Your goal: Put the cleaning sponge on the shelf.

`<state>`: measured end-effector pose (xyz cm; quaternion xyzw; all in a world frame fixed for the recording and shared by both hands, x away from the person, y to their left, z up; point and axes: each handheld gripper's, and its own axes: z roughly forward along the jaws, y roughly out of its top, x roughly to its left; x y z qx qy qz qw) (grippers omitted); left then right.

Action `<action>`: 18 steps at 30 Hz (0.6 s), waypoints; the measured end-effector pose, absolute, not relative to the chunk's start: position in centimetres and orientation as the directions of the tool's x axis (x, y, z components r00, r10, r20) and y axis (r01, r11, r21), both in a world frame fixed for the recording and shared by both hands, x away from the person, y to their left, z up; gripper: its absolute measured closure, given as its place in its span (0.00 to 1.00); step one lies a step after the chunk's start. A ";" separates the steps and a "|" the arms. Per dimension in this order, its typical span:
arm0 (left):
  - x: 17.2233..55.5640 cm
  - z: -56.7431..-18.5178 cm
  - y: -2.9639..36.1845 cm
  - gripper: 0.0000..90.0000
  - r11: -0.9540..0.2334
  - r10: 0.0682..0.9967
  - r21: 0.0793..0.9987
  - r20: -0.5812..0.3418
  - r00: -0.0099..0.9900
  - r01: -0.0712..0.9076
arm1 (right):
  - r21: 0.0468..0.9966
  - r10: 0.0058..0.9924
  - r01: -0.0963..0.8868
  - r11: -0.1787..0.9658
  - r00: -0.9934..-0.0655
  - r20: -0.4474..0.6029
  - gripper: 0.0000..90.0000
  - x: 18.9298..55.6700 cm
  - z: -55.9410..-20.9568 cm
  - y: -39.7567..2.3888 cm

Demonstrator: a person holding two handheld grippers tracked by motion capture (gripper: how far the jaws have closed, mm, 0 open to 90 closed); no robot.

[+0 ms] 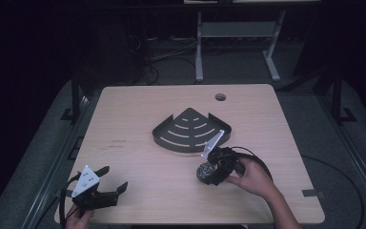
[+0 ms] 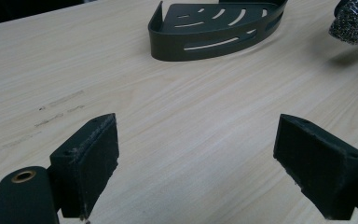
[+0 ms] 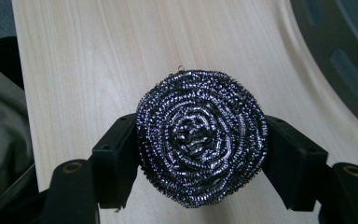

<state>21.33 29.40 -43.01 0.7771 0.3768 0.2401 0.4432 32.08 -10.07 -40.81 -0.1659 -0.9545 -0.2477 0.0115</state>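
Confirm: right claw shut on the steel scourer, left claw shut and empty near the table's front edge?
Not quite. The left claw is open, not shut: the left gripper view shows its pads wide apart over bare table. The rest holds: the right claw grips the steel scourer.

Both grippers are black. The left gripper (image 1: 108, 187) carries a pale grey three-cornered plate (image 1: 86, 180) on top, marked with a few small dark dots; the right gripper (image 1: 208, 174) bears a like plate (image 1: 213, 142), standing on edge and catching the light. A black cable (image 1: 63, 206) trails from the left gripper toward the near edge, and another (image 1: 257, 160) loops round behind the right one. In the gripper views each jaw ends in a thick, blocky black pad (image 2: 89, 161) with a rough, slightly frayed face, and a brass-ringed hole (image 2: 23, 176) sits in the jaw arm behind it. The person's hands (image 1: 253, 179) and forearms are bare, with no sleeve showing.
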 end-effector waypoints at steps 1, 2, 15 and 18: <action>21.3 -43.0 29.4 0.15 -0.324 0.798 0.869 0.040 0.601 0.373 | 0.480 0.309 0.330 0.813 -0.943 0.124 0.35 32.4 -40.7 -10.2; 21.3 -43.0 29.4 0.15 -0.324 0.798 0.870 0.039 0.601 0.373 | 0.480 0.309 0.330 0.813 -0.943 0.124 0.35 32.4 -40.7 -10.2; 21.4 -43.0 29.3 0.15 -0.331 0.795 0.868 0.044 0.605 0.371 | 0.477 0.315 0.333 0.814 -0.941 0.120 0.35 33.3 -39.7 -10.1; 21.3 -43.0 29.3 0.15 -0.329 0.794 0.869 0.042 0.606 0.370 | 0.473 0.317 0.332 0.816 -0.942 0.113 0.35 33.5 -39.6 -10.1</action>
